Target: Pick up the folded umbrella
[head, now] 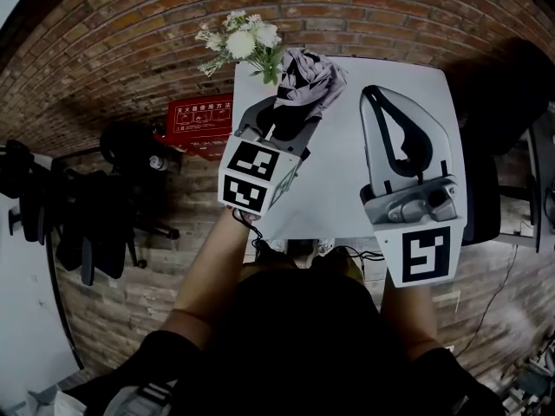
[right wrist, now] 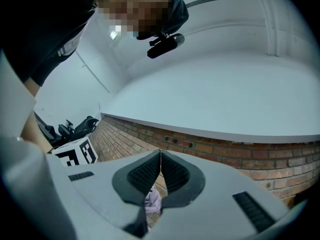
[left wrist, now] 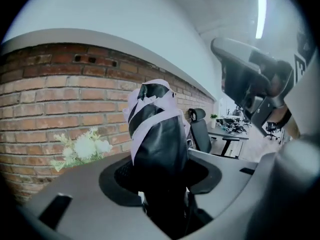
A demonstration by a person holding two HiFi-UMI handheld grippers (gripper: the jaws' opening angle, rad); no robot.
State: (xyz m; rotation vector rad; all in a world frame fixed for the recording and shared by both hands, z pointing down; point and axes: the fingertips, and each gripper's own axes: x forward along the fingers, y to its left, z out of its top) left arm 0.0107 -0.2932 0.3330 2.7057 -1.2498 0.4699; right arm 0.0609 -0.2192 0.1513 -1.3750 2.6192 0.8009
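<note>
The folded umbrella (head: 308, 81), black with lilac stripes, hangs above the white table (head: 347, 198) with my left gripper (head: 290, 115) shut on its lower end. In the left gripper view the umbrella (left wrist: 157, 134) stands up out of the left gripper (left wrist: 160, 176), filling the space between the pads. My right gripper (head: 373, 94) is held to the right of it over the table, shut, with its tips touching and nothing held. In the right gripper view the right gripper (right wrist: 160, 151) points up at the brick wall, and a scrap of the lilac umbrella (right wrist: 152, 200) shows below the pads.
White flowers (head: 243, 42) stand at the table's far left corner, close to the umbrella. A red sign (head: 198, 120) leans on the brick floor left of the table. Black office chairs (head: 87, 206) stand further left. Another chair (left wrist: 200, 129) and desks lie beyond.
</note>
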